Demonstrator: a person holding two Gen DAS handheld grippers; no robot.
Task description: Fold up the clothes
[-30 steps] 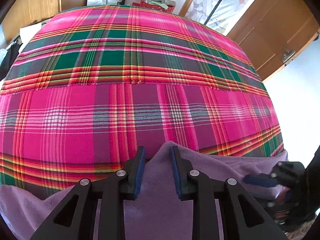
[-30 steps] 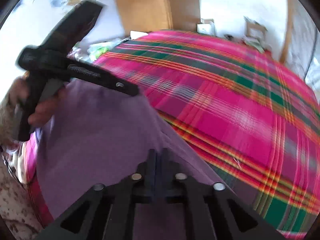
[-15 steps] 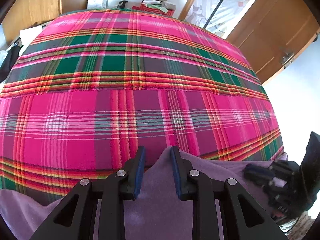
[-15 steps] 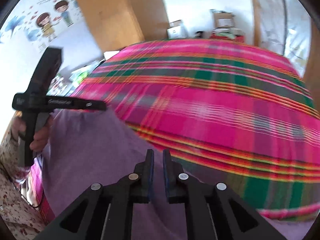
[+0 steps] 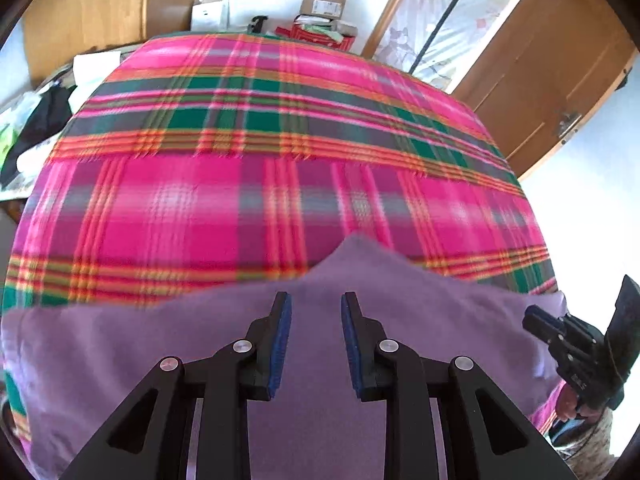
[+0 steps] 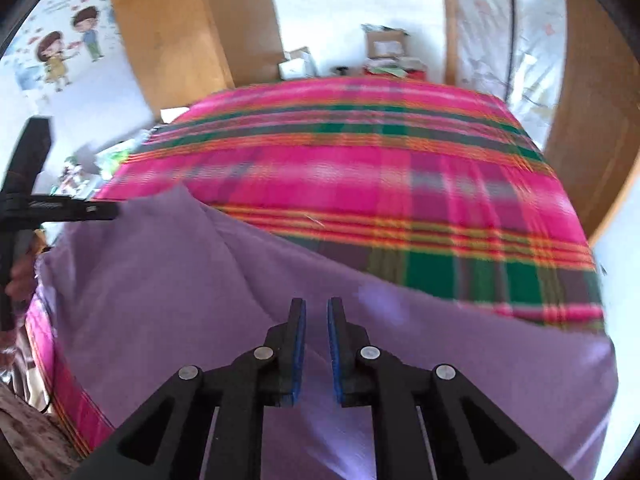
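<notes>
Hovering both grippers over soft purple fleece garment (image 5: 320, 432) on plaid-covered bed (image 5: 280, 184). Left gripper (image 5: 316, 312) jaws gaping, empty; right gripper (image 6: 316, 316) jaws just opening, nothing between. Fabric limp, light; I'm taking raised edge peak.

Plaid blanket (image 6: 400, 184) motion-blurred; purple cloth (image 5: 320, 420) cut off by bottom edge.

Garment (image 5: 320, 400) on blanket's (image 5: 280, 200) near edge, boxes (image 5: 322, 4) behind the blanket, door (image 5: 560, 80) right.
</notes>
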